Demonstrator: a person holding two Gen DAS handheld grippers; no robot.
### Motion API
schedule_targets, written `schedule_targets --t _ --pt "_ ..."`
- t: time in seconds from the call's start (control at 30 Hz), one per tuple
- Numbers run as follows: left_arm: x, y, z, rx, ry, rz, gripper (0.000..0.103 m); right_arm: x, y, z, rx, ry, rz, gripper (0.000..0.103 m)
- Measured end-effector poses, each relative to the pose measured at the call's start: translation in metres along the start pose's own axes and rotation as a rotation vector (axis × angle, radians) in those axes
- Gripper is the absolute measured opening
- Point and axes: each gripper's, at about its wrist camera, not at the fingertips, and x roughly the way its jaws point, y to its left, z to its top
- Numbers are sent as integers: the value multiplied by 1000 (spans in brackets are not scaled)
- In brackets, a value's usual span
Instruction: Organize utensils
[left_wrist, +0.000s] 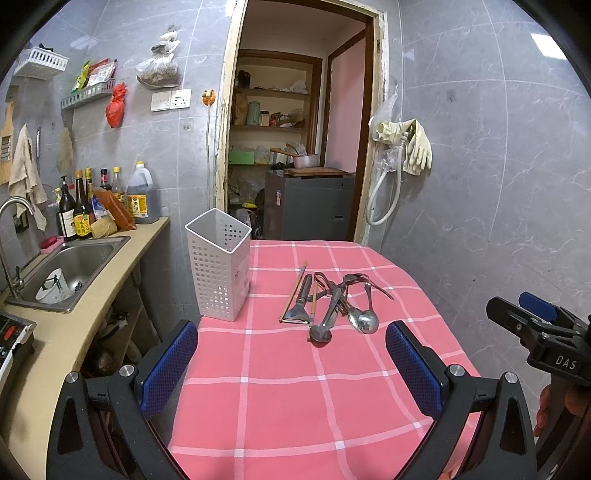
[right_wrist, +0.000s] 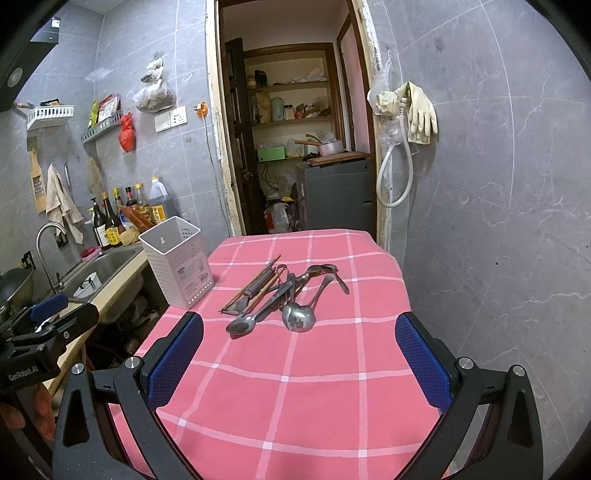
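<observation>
Left tool (left_wrist: 291, 363): your blue-padded fingers (left_wrist: 168, 363) stand wide apart at the bottom of the left wrist view, holding nothing, hovering over the near part of the cloth.
Right tool (right_wrist: 299, 356): same with you here, spread wide and empty at the bottom of the right wrist view; it also shows at the right edge of the left wrist view.
Table (right_wrist: 295, 398): covered by a pink checked cloth, filling the lower centre of both views.
Utensils (left_wrist: 334, 301): a loose pile at mid-frame, beyond both tools and touching neither. Spoons (right_wrist: 298, 317) lie with bowls toward you; chopsticks (left_wrist: 293, 291) and a flat metal scraper-like piece (left_wrist: 300, 301) sit on the pile's left side.
Holder (left_wrist: 218, 267): a white perforated bin, upright, left of the pile at the cloth's left edge.
Sink (left_wrist: 74, 266): further left, with bottles (left_wrist: 79, 214) behind it.
Doorway (left_wrist: 295, 129): top centre, beyond the table.
</observation>
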Motion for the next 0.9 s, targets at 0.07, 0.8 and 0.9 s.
schedule_targets --t 0.07,0.8,0.9 --pt "3 -3 1 2 4 0 102 4 4 0 1 1 -1 102" --pt "31 -7 13 19 30 -48 103 15 -1 8 41 20 -46 102" --pt "36 -4 15 22 34 -62 103 18 2 10 47 18 -57 102"
